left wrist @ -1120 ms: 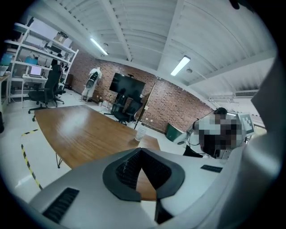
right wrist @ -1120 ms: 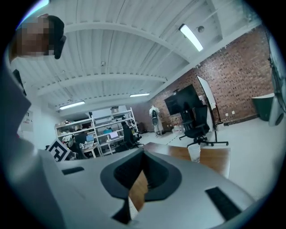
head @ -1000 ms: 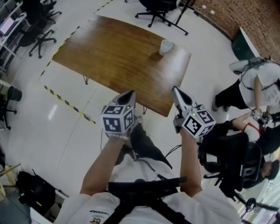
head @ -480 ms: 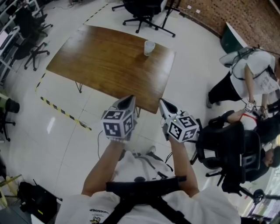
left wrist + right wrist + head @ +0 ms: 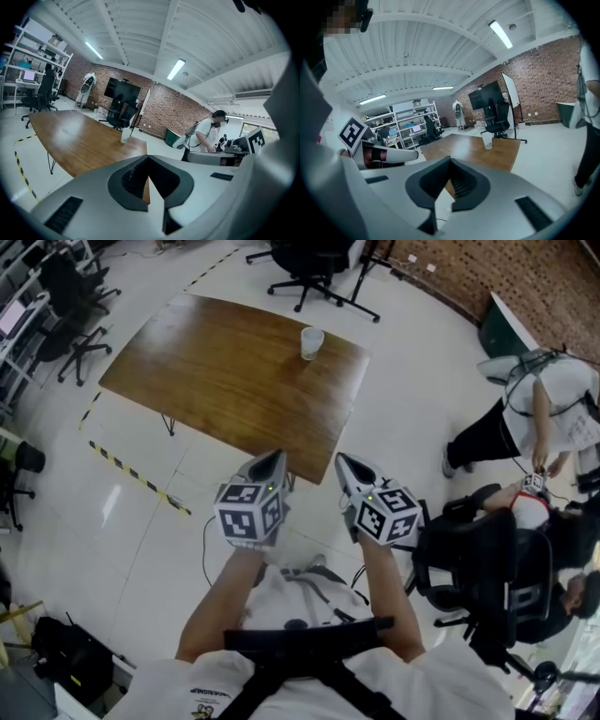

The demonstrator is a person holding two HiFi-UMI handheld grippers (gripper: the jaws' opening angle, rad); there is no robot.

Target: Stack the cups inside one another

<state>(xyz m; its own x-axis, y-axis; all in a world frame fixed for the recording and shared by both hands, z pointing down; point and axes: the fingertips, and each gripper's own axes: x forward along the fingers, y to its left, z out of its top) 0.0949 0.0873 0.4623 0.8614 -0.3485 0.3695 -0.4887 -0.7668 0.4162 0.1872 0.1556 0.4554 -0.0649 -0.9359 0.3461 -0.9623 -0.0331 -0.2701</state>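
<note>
A pale translucent cup (image 5: 310, 341) stands alone near the far edge of the wooden table (image 5: 216, 381); whether it is one cup or a nested stack I cannot tell. It also shows small and far off in the left gripper view as the cup (image 5: 126, 135) and in the right gripper view as the cup (image 5: 487, 142). My left gripper (image 5: 277, 458) and right gripper (image 5: 343, 463) hang side by side over the floor, short of the table's near edge. Both are shut with nothing between the jaws. Jaw tips meet at the left gripper (image 5: 148, 157) and the right gripper (image 5: 450, 159).
A person in a white shirt (image 5: 553, 409) bends over at the right. A black office chair (image 5: 487, 568) stands close to my right side. More chairs (image 5: 314, 259) sit beyond the table, yellow-black tape (image 5: 136, 479) marks the floor, and shelving (image 5: 410, 124) lines the far wall.
The right gripper has swung left and lower, closing in on the left one. The table and cup have slid left in the head view. Both stay shut and empty.
</note>
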